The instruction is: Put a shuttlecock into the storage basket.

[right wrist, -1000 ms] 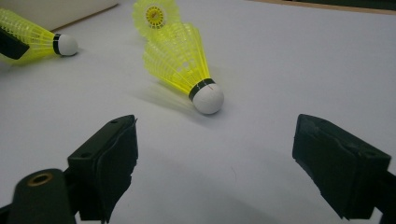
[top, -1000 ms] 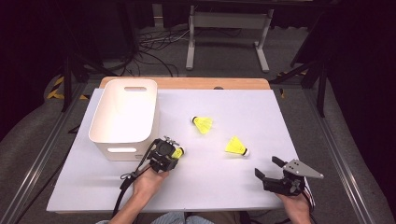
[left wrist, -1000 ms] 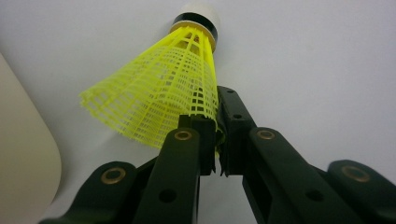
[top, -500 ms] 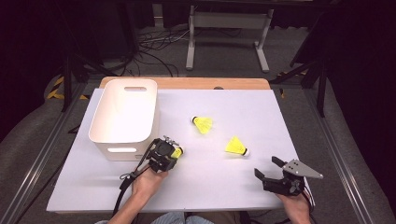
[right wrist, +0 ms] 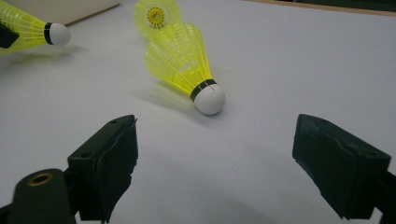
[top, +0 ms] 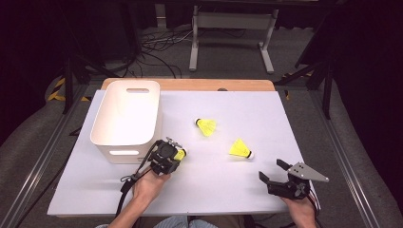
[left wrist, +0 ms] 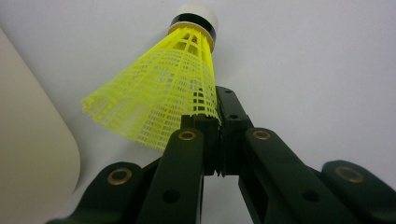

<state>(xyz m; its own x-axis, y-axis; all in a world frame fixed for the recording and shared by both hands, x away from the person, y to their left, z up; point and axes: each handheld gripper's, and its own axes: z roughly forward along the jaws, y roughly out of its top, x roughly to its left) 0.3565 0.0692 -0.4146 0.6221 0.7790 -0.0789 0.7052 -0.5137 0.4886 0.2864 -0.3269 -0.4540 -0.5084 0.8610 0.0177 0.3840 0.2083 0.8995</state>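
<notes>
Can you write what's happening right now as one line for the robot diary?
left gripper: jaws shut on shuttlecock skirt | right gripper: jaws open, empty | two shuttlecocks loose on table | bin beside left gripper

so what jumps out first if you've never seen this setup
Bright yellow shuttlecocks on the white table: one shuttlecock is pinched by its skirt edge in the left claw, right beside the white bin. Two loose shuttlecocks lie mid-table, one farther back and one just ahead of the right claw, whose jaws stand wide open.
</notes>
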